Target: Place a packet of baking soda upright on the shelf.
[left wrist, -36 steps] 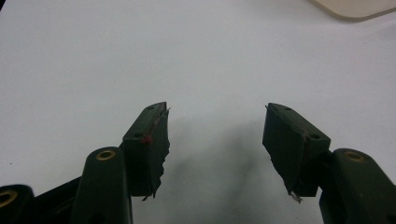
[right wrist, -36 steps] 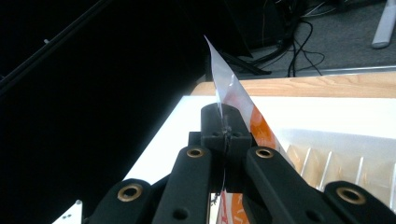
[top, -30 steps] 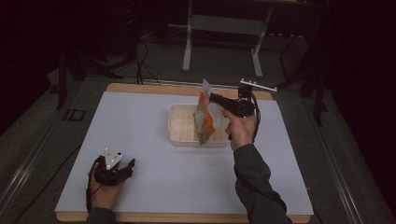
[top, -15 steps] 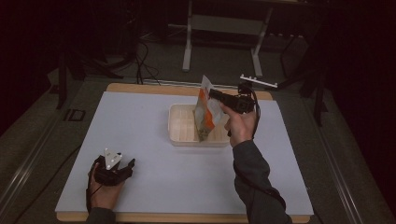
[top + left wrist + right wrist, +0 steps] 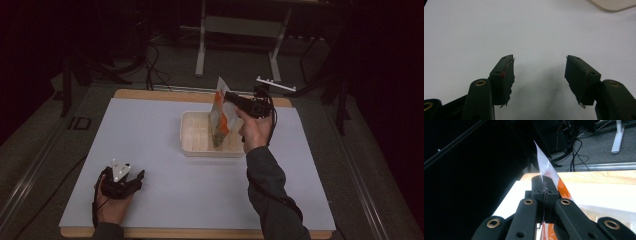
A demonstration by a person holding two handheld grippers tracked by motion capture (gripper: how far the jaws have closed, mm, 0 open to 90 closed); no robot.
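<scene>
High view: white table (image 5: 165,150) with a wooden edge; a cream tray (image 5: 192,135) sits past the middle of it; the right gripper (image 5: 231,98), raised above the tray's right side, pinches the upper part of a white and orange packet (image 5: 220,120); the packet hangs down from the jaws, nearly upright, its lower end inside the tray, though whether it touches the tray floor cannot be told; the person's right hand (image 5: 255,131) wraps the handle just right of the packet; the left gripper (image 5: 136,179) lies low at the near left of the table, held in the left hand (image 5: 111,206), well apart from the tray.

Left gripper view: the left gripper (image 5: 539,72) has its jaws spread wide over bare white tabletop, nothing between them; a corner of the tray (image 5: 616,3) shows at the top right.

Right gripper view: the right gripper (image 5: 544,186) has its jaws pressed together on the packet (image 5: 544,170); the thin top edge of the packet rises straight above the jaw tips; an orange patch shows to the right of them.
</scene>
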